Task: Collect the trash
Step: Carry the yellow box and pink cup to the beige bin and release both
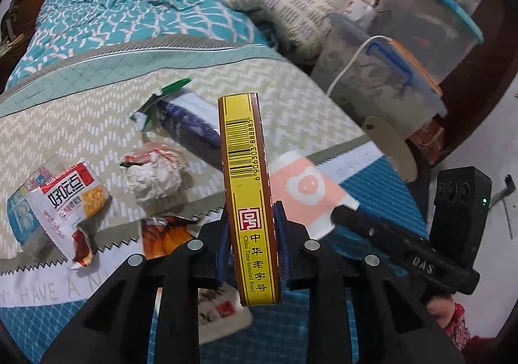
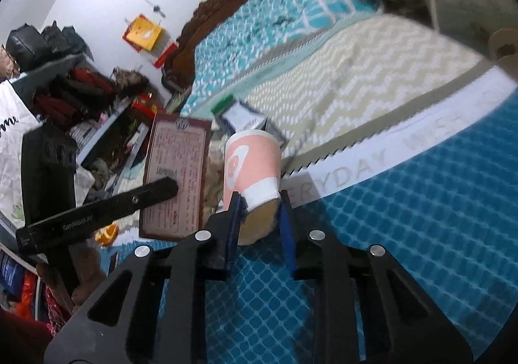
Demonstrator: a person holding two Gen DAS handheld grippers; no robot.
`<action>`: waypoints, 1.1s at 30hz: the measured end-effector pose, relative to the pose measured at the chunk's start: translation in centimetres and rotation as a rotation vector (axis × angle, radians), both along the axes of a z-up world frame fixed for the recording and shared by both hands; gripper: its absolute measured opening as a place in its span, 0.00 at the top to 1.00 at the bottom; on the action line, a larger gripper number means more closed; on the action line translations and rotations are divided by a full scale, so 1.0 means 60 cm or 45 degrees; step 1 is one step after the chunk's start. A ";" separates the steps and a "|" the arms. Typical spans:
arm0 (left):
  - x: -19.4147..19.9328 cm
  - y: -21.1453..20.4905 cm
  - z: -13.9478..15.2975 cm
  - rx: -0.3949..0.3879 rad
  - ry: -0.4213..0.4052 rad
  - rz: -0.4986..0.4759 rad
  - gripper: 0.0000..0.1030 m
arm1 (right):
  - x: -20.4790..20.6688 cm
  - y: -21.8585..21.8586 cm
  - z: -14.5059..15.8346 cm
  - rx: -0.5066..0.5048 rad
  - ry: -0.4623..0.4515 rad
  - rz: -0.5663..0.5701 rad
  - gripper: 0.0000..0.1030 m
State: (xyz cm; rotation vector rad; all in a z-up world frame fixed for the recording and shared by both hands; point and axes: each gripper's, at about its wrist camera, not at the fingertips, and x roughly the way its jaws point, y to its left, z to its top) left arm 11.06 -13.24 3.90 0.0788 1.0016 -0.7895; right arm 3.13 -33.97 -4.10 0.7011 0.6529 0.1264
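Already both tools are loaded: the left gripper (image 1: 252,254) is clamped on a flat yellow carton (image 1: 247,189), pinched across its thin edges and standing nearly upright, while the right gripper (image 2: 260,221) squeezes the base end of a pink paper cup (image 2: 251,166), which lies tipped with its mouth pointing away. In the right wrist view the carton's printed face (image 2: 176,176) hangs just beside the cup, and the two tools sit close together.

What could go wrong — the carton is held low on its length, so most of it stands free above the pads and could pivot or slip out if the hand swings. The cup's thin wall looks soft; a hard squeeze may crush it, and a glancing bump from the other tool could knock either piece loose.

More rubbish waits on the bed (image 1: 97,98): a snack packet (image 1: 64,202), a crumpled paper ball (image 1: 155,174), a torn wrapper (image 1: 168,234) and a dark blue box (image 1: 191,124) with a green pen (image 1: 173,87) beside it. The quilt is soft and uneven, so pieces will not sit flat. Plastic storage bins (image 1: 421,30) stand beyond the bed, and cluttered shelves (image 2: 97,105) line the white wall.
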 end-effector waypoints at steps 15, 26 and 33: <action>-0.039 -0.167 -0.041 0.126 0.069 -0.264 0.80 | -0.137 -0.152 -0.019 0.035 -0.032 -0.343 0.78; -0.066 -0.506 0.007 0.109 -0.038 -0.619 0.80 | -0.247 -0.400 -0.009 -0.049 -0.043 -0.860 0.78; -0.066 -0.672 -0.054 0.256 -0.108 -0.694 0.77 | -0.231 -0.480 -0.046 -0.086 0.097 -0.942 0.70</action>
